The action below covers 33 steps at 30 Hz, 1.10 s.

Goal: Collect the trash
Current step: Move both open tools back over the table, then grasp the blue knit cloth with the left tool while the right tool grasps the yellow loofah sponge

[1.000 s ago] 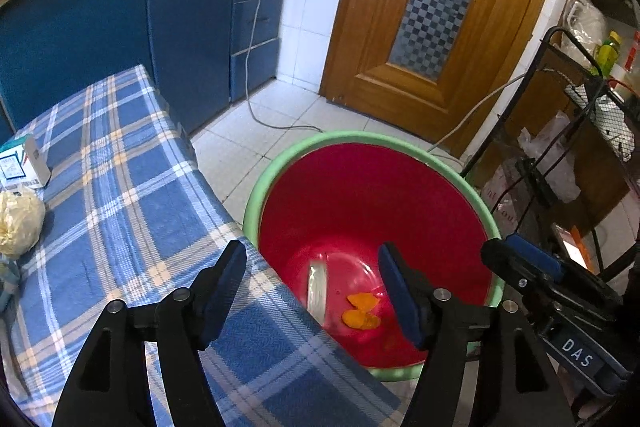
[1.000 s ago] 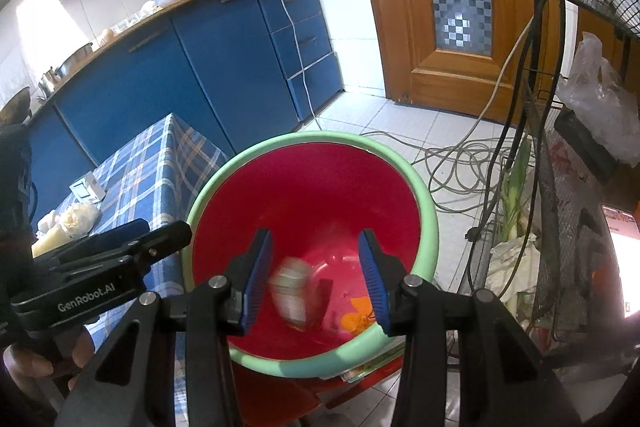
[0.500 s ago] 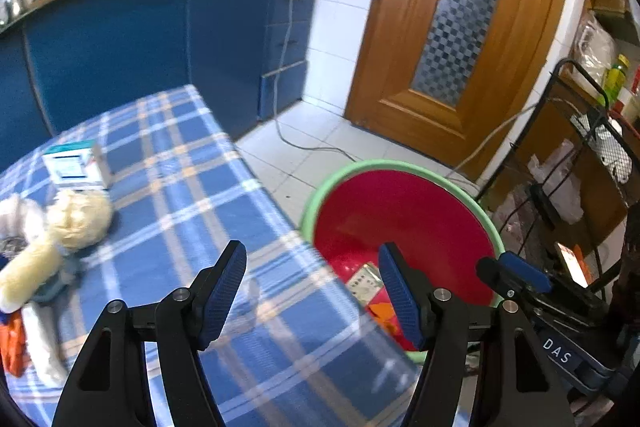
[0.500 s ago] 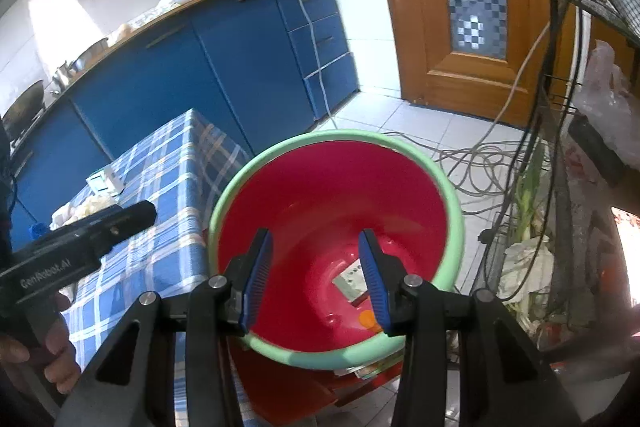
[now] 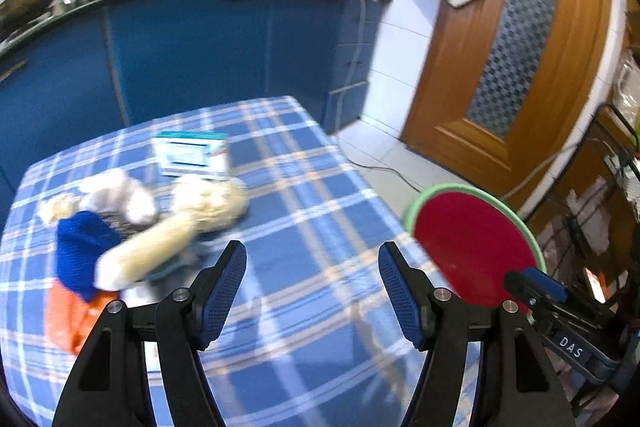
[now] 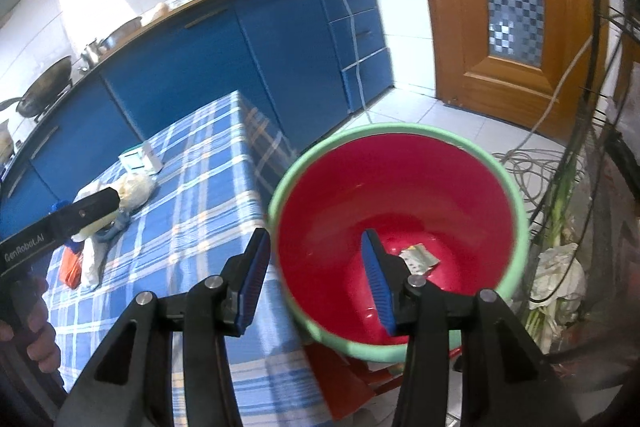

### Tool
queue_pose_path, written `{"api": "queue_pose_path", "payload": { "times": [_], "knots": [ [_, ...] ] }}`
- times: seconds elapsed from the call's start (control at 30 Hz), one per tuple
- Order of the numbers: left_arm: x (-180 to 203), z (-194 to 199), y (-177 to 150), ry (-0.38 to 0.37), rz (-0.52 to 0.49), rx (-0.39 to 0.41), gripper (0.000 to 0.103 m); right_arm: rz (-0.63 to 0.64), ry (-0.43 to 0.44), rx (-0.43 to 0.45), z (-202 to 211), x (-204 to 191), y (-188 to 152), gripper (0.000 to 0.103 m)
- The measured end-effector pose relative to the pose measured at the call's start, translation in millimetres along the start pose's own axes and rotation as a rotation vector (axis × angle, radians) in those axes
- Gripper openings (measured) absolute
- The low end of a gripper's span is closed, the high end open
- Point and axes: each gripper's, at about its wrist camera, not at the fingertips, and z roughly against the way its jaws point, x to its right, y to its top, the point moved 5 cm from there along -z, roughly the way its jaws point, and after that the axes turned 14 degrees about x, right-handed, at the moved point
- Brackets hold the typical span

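Both grippers are empty with their jaws standing apart. The left gripper sits low in the centre of its frame, hanging over the checked tablecloth and aimed toward the pile of trash at centre left: a pale crumpled wad, a cream roll-shaped piece running down-left from it, something blue, an orange wrapper at the lower left, and a small box just beyond the pile. All of this is blurred, so I can't say exactly what each piece is. The right gripper is at the lower centre of its frame, straddling the near rim of the bin, a red tub with a green lip standing on the floor beside the table's edge; a scrap of paper lies at its bottom. To my eye the step in hand is going for another piece: the bin holds something and the table pile is untouched. The next move, I'd judge, calls for the left gripper to go forward and left, come down around the nearest soft piece, likely the cream roll, and close gently enough to lift it without dragging the cloth or its neighbours, then carry it right to the bin.
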Motion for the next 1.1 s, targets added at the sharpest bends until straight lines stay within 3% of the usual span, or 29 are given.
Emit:
{"api": "queue_pose_path", "payload": {
  "times": [0.7, 0.9, 1.1],
  "knots": [
    [-147.4, 31.6, 6.2, 0.255, 0.113, 0.061, 0.07, 0.086, 0.12, -0.058, -23.3, -90.7, -12.7, 0.057],
    [-173.2, 13.2, -2.7, 0.265, 0.145, 0.017, 0.07, 0.116, 0.14, -0.075, -29.0, -115.5, -17.1, 0.057],
    [-176.3, -0.1, -9.4, 0.19, 0.183, 0.005, 0.068, 0.14, 0.154, -0.093, -36.4, -134.8, -21.4, 0.057]
  ]
}}
